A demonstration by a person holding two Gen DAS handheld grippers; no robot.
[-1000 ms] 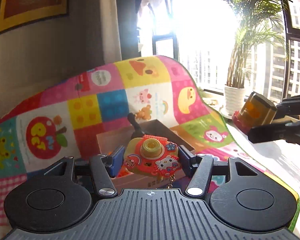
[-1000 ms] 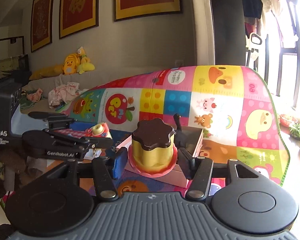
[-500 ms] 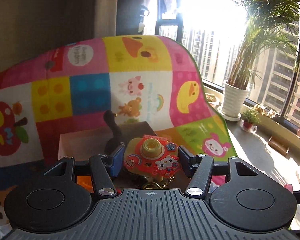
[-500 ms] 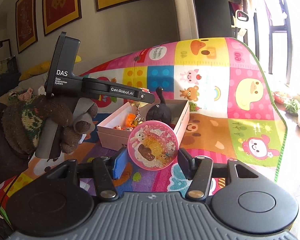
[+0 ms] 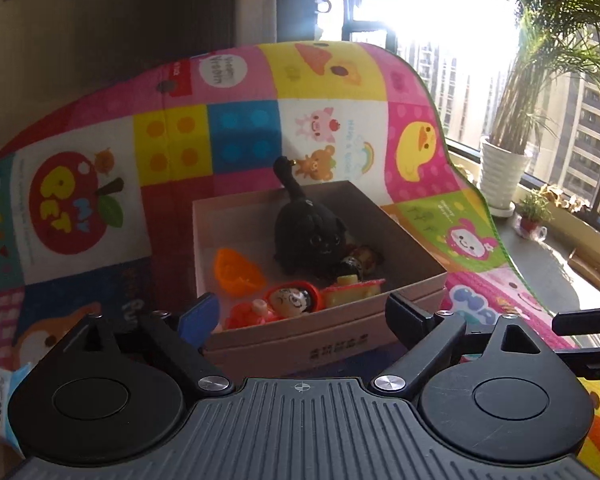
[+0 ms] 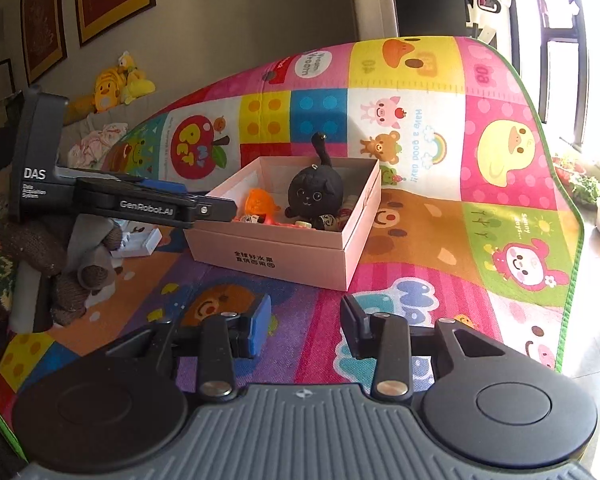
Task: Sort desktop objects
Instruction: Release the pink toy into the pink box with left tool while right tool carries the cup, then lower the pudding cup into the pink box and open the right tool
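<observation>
Pink box (image 6: 284, 240) on the play mat (image 6: 440, 240) holds black cat plush (image 6: 316, 196), orange piece, small figures, perhaps more under glare. My left tongs (image 5: 300, 314) and right tongs (image 6: 306, 326) gape, empty. Withdraw level, clear of rim.

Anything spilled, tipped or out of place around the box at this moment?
Nothing stands out. The pink box sits flat on the play mat, toys including the black cat plush inside it. Both tools are open and empty.
</observation>
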